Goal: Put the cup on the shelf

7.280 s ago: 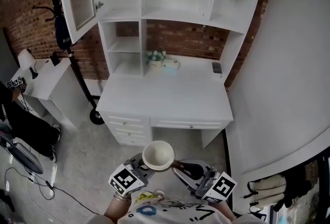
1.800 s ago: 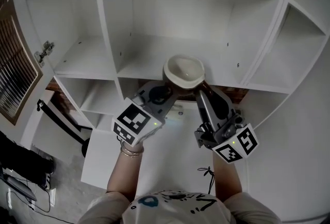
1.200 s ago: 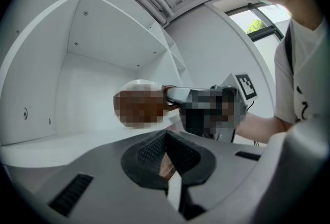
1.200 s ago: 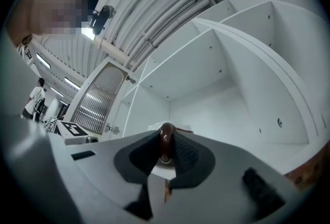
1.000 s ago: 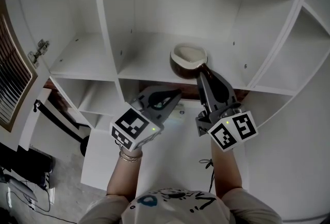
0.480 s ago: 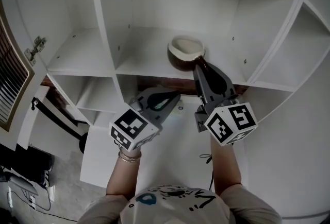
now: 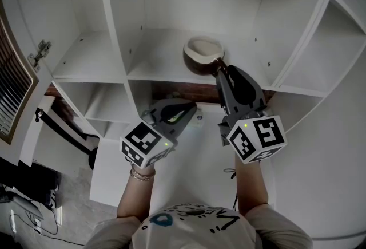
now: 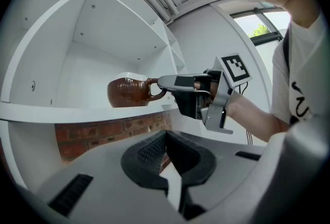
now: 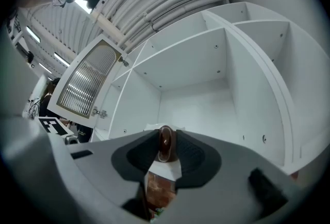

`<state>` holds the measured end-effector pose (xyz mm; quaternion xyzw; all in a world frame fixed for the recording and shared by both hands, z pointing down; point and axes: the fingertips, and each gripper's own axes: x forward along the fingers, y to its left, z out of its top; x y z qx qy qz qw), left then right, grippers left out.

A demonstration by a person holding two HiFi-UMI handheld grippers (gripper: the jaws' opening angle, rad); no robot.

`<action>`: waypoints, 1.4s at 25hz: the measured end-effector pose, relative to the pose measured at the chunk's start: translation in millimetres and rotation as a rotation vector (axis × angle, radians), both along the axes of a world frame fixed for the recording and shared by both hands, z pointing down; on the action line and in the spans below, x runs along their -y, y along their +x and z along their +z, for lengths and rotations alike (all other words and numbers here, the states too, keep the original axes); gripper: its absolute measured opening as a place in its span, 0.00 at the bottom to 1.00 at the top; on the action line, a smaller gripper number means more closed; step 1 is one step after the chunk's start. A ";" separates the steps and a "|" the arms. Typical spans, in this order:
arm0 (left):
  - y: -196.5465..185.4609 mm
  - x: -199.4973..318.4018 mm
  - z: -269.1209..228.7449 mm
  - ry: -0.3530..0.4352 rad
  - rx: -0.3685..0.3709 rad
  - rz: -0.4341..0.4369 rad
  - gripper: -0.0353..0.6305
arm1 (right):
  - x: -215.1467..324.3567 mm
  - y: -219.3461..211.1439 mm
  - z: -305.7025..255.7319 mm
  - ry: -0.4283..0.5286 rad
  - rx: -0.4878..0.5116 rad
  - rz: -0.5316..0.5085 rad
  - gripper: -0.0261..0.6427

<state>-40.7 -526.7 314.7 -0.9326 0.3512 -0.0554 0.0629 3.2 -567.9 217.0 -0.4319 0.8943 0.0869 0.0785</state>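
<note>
Cup [image 7: 203,54] is up in the middle compartment of the shelf [image 7: 160,67], brown outside and pale inside, standing upright with its mouth open to the ceiling. From the left gripper view its base looks to be sitting flat on the white board, near the front edge. Right tongs [image 7: 220,73] are clenched on the cup's handle: the right gripper view shows that brown loop pinched between the two dark pads, with the mug body out ahead of them. Left tongs [image 7: 189,107] hang lower, under the board and above the bench [image 7: 194,168], jaws pressed together with nothing between them, playing no part. So I'd call this the very end of the placing step, cup down and only the release left. The next move, I reckon, is to let the right jaws part gently and draw straight back along the handle's line, so the cup isn't tugged toward the lip of the board. As for what's in things: the cup appears to hold nothing. Its compartment shows only the cup, and the compartment to the left [image 7: 86,59] and the one to the right [image 7: 311,73] show bare white boards.
</note>
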 end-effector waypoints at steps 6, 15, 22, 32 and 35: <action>2.2 -14.2 5.0 -0.008 0.002 0.001 0.08 | -23.0 13.8 10.6 -0.007 0.017 -0.005 0.17; 12.3 -43.6 18.9 -0.023 -0.010 0.038 0.08 | -57.0 19.0 61.1 -0.103 0.033 -0.061 0.17; 22.0 -68.7 36.3 -0.026 -0.022 0.073 0.08 | -83.0 20.0 98.0 -0.170 0.013 -0.121 0.13; 30.4 -99.3 55.7 -0.029 -0.042 0.095 0.08 | -120.5 17.8 133.6 -0.230 0.007 -0.224 0.09; 33.9 -108.8 61.4 -0.036 -0.043 0.112 0.08 | -131.9 16.0 139.2 -0.226 0.008 -0.255 0.08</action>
